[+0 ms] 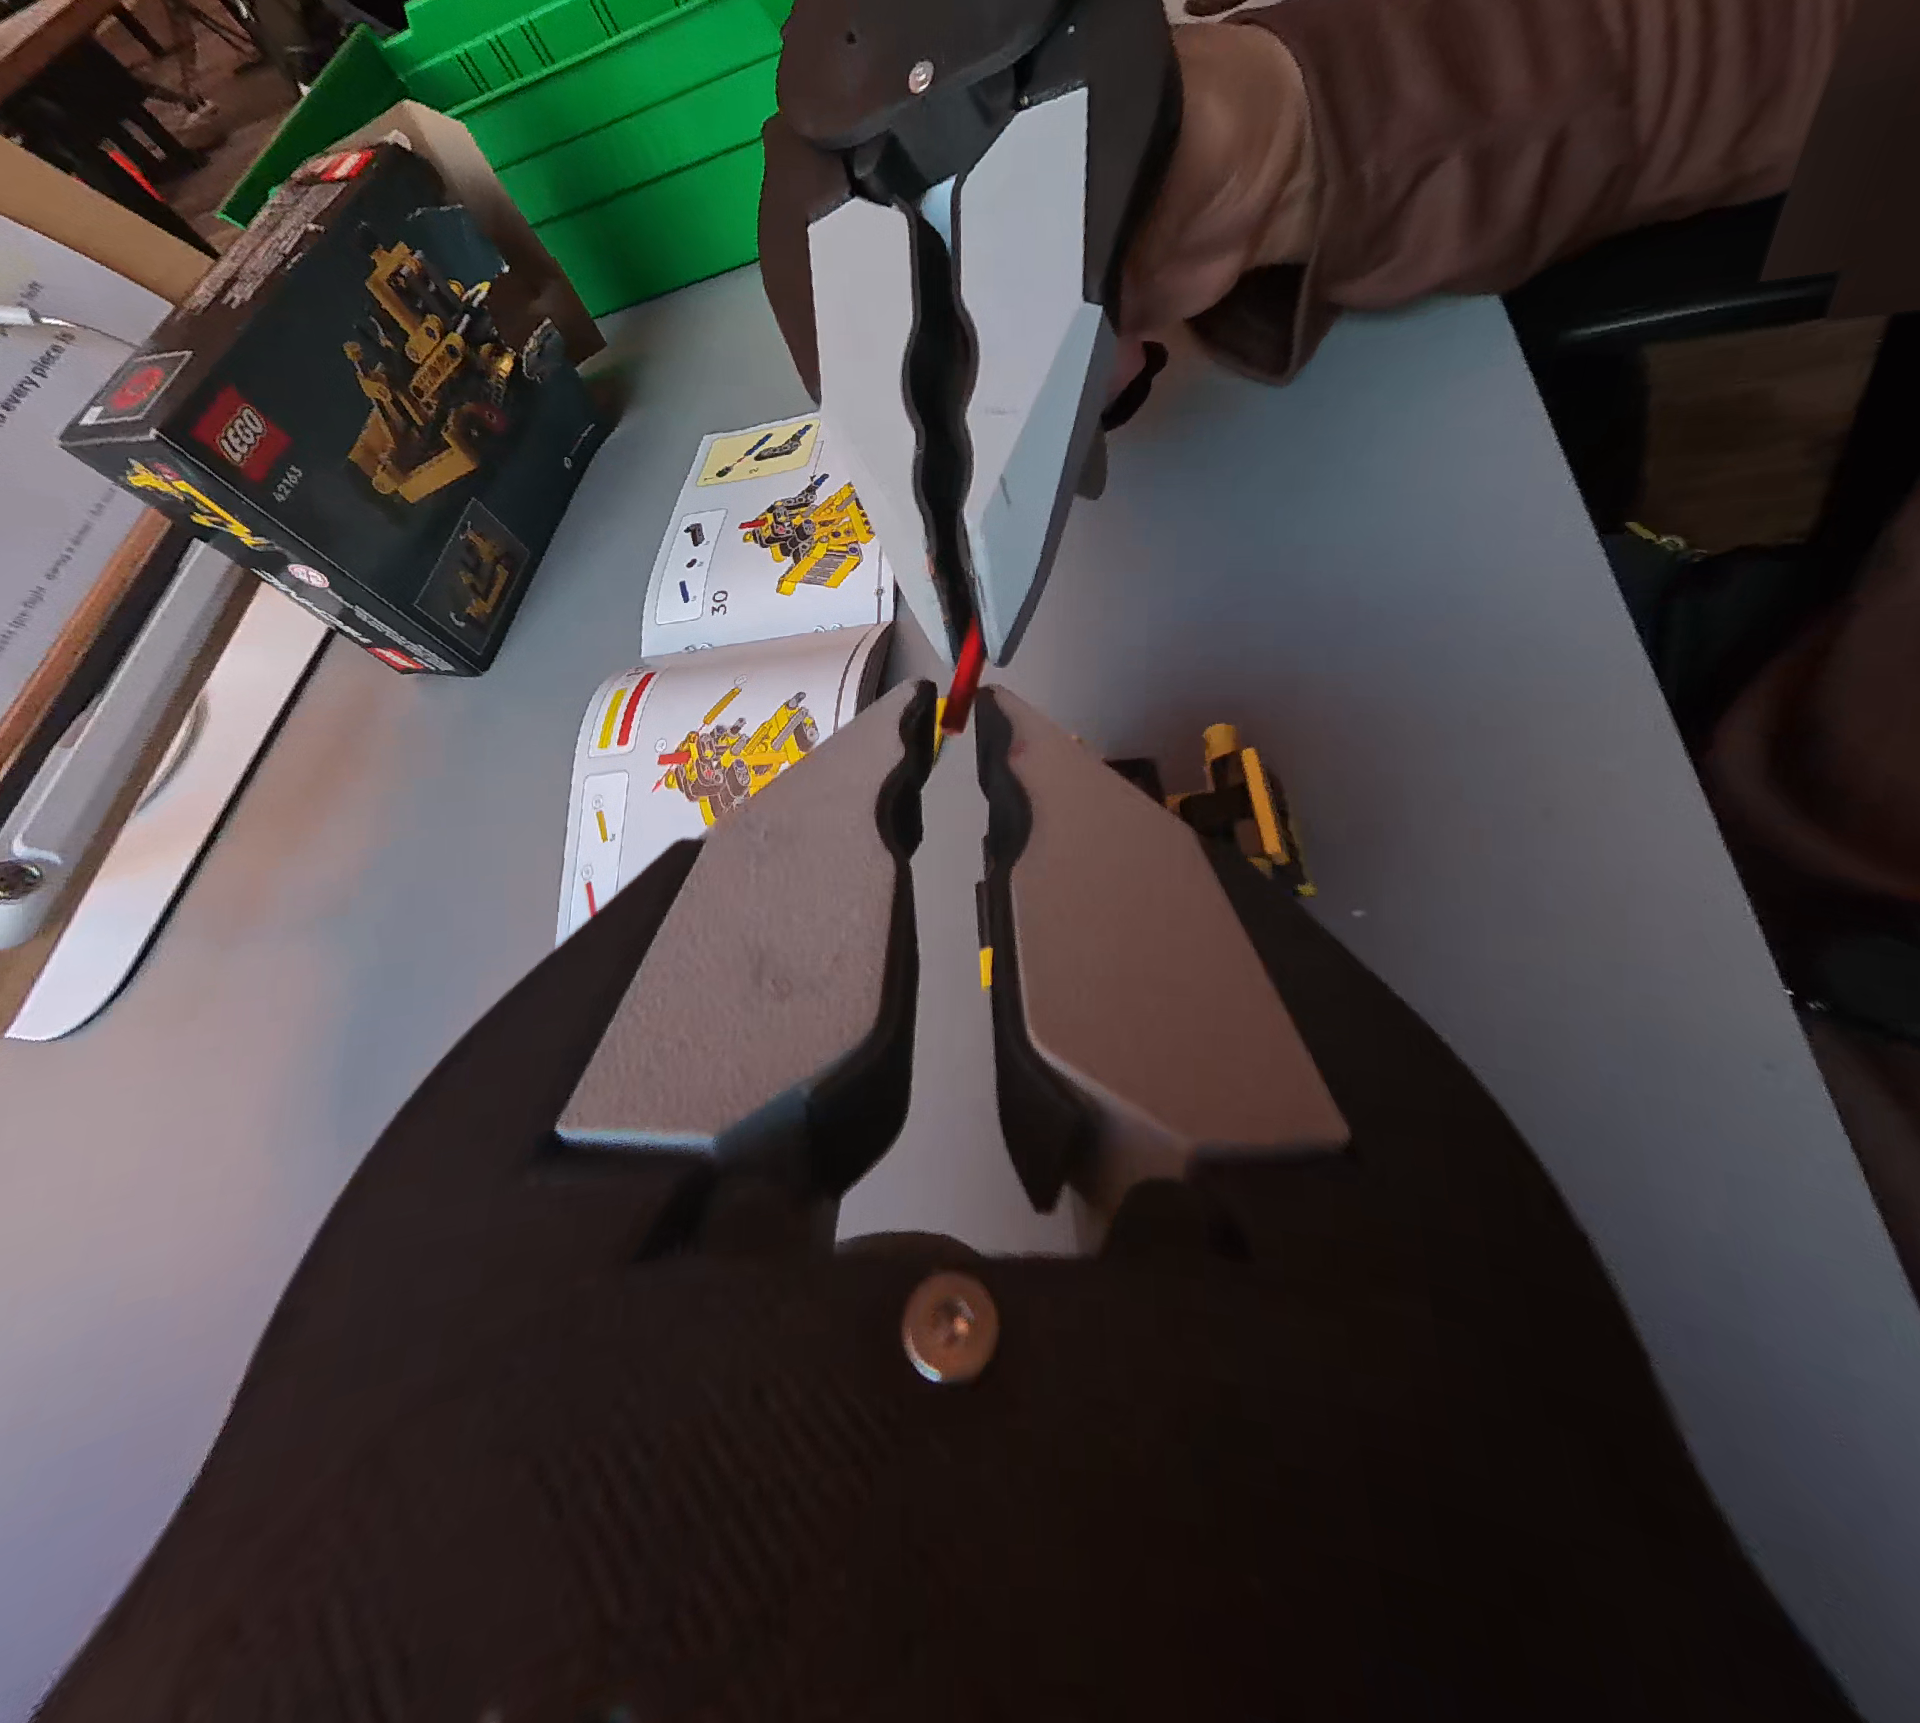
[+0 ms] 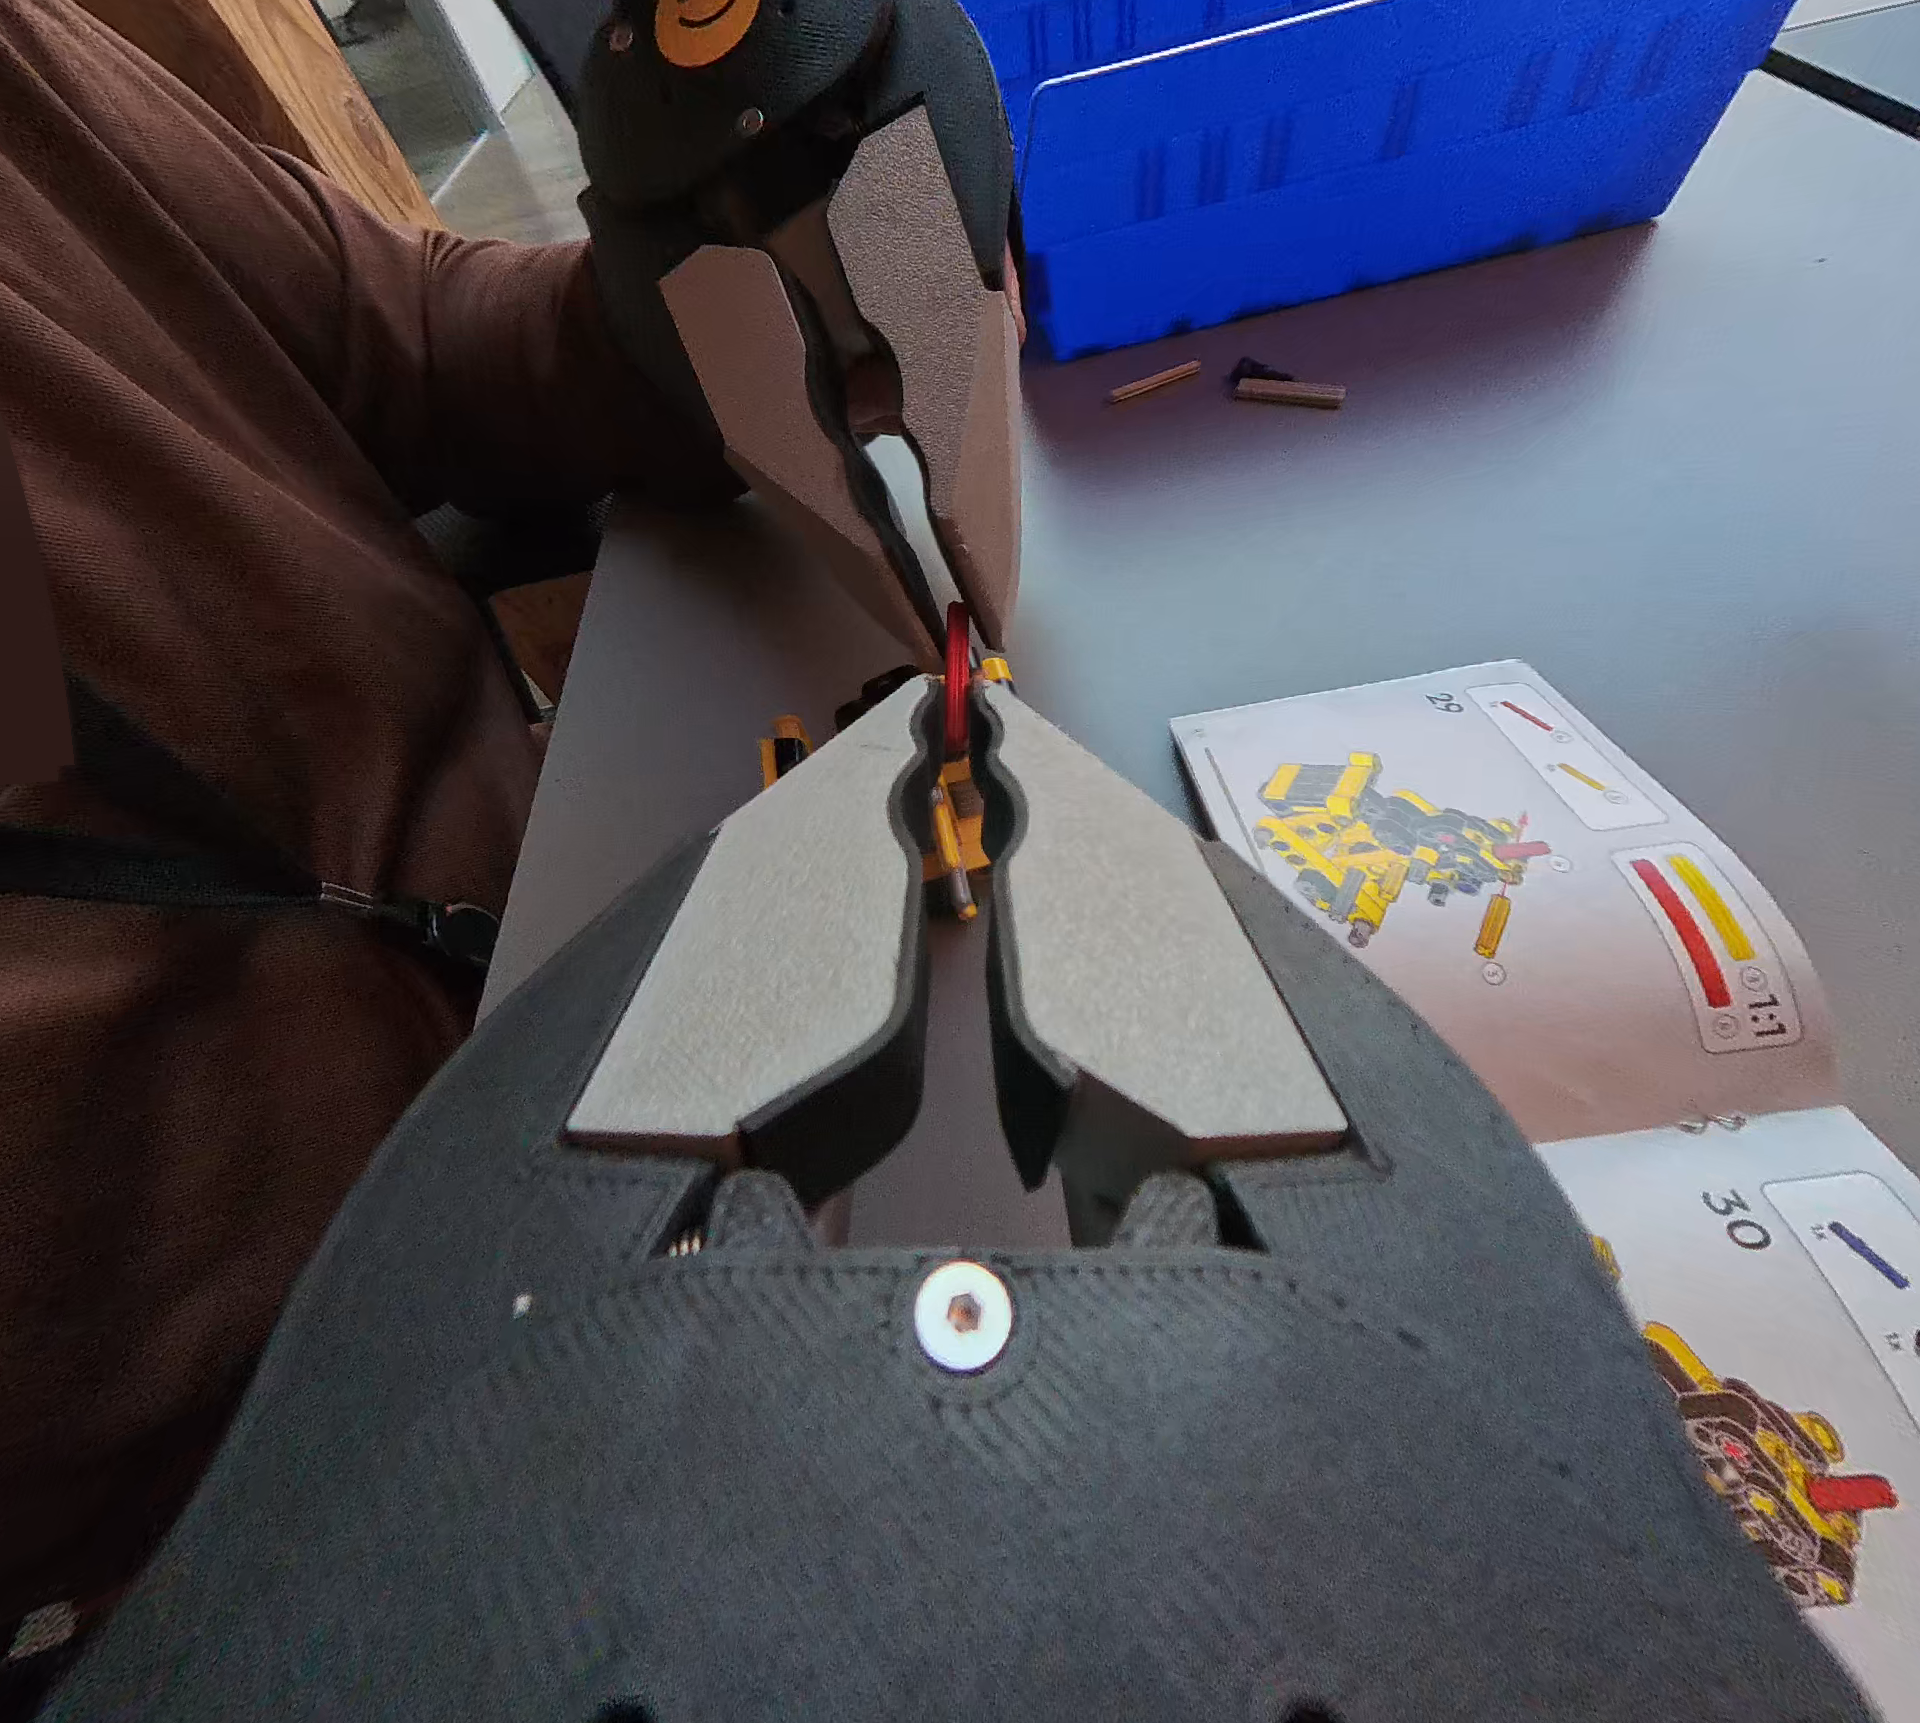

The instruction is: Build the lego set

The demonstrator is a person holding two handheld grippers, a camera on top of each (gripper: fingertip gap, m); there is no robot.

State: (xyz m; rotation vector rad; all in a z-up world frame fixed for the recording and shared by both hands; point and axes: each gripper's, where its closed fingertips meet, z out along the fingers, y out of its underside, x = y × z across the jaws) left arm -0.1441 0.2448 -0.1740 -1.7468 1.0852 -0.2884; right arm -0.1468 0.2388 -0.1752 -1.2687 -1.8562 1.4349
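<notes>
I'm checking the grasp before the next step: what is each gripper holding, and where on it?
Both grippers are shut on the red flexible piece: right gripper pinches one end, left gripper the other.

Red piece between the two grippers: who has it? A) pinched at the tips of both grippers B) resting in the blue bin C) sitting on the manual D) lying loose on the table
A: the red piece runs from the tip of the right gripper to the tip of the left gripper, held above the table.
</notes>
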